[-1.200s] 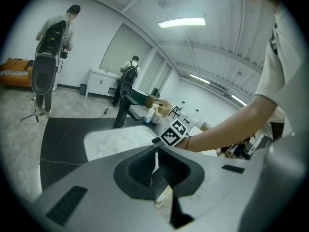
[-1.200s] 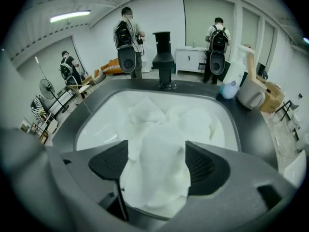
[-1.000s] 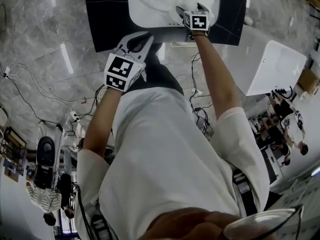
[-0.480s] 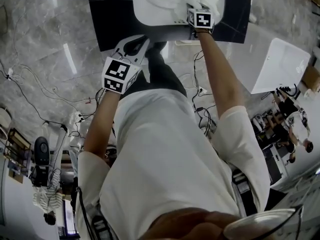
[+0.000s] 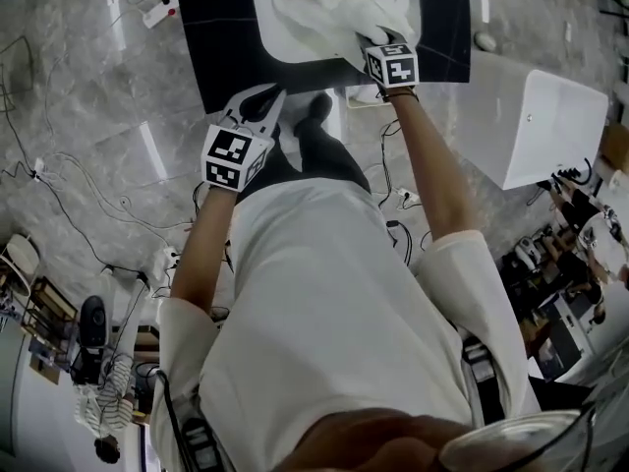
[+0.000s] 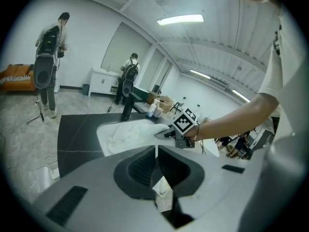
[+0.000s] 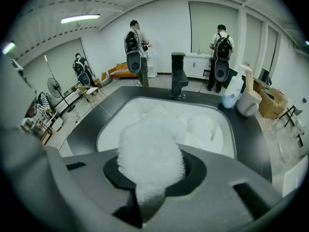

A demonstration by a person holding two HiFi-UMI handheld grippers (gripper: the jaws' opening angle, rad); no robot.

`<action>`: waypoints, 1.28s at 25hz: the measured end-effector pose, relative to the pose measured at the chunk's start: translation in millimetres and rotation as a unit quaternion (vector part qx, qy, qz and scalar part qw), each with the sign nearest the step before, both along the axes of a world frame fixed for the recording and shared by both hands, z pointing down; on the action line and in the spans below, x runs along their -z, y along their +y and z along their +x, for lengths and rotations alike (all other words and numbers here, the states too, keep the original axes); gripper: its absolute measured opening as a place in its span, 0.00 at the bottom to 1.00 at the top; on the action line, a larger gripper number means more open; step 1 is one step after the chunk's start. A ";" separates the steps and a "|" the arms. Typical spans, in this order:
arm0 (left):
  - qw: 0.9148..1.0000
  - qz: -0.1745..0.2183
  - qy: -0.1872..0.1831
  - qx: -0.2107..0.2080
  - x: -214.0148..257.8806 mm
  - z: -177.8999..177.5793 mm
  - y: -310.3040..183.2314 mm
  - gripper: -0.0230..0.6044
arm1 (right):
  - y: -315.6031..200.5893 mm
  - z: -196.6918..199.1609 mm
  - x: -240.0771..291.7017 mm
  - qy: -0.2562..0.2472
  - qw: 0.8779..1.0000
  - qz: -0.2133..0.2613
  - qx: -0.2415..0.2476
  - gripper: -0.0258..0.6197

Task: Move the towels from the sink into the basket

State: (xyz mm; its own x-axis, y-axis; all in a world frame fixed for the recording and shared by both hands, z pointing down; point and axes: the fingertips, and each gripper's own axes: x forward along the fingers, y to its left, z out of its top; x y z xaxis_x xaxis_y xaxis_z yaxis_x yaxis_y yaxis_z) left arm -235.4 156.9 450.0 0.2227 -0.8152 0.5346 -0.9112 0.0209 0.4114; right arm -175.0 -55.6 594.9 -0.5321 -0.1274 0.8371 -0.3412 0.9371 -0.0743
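The towels [image 5: 334, 3] are white, fluffy and crumpled into one loose heap. They lie in the white sink [image 5: 263, 39] at the top centre of the head view. One towel [image 7: 149, 153] is pulled up out of the heap as a thick, rounded fold.

The right gripper [image 5: 362, 45] is at the lower right edge of the sink. Its jaws have just been closing and now clamp this fold between them. In the right gripper view the pile fills the jaw opening and hides the tips.

The sink is set in a dark table [image 5: 216, 57]. A dark faucet [image 7: 178, 76] stands upright at the far rim. A pale bottle [image 7: 231, 94] stands on the table to the right of the sink.

The left gripper [image 5: 263, 96] is below the table edge, left of the sink and apart from it. Its jaws are together and empty. The person's right forearm [image 6: 236, 117] crosses the left gripper view.

A white bin [image 5: 550, 126] stands on the floor [image 5: 88, 96] at right. Cables [image 5: 59, 190] run across the floor at left. People [image 7: 135, 47] stand beyond the table.
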 end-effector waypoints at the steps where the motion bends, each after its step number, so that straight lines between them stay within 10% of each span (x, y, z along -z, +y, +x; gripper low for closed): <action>1: 1.000 0.000 -0.005 -0.002 3.8 1.3 2.2 0.07 | 2.4 1.7 10.5 -0.008 1.000 0.004 0.002 0.20; 19: 0.997 0.047 -0.042 -0.037 87.0 17.0 6.5 0.07 | 8.4 63.9 226.1 -0.137 0.981 0.133 -0.028 0.20; 32: 0.987 0.102 -0.037 -0.116 144.5 61.8 -42.4 0.07 | 16.1 147.8 364.9 -0.255 0.940 0.199 -0.113 0.19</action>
State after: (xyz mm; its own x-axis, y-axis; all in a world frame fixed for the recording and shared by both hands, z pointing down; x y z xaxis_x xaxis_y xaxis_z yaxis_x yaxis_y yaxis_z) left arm -173.5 114.5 305.5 0.3816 -0.8393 0.3873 -0.9099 -0.2674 0.3171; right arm -27.2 -39.5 230.0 -0.7721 -0.5347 0.3434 -0.5504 0.8328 0.0593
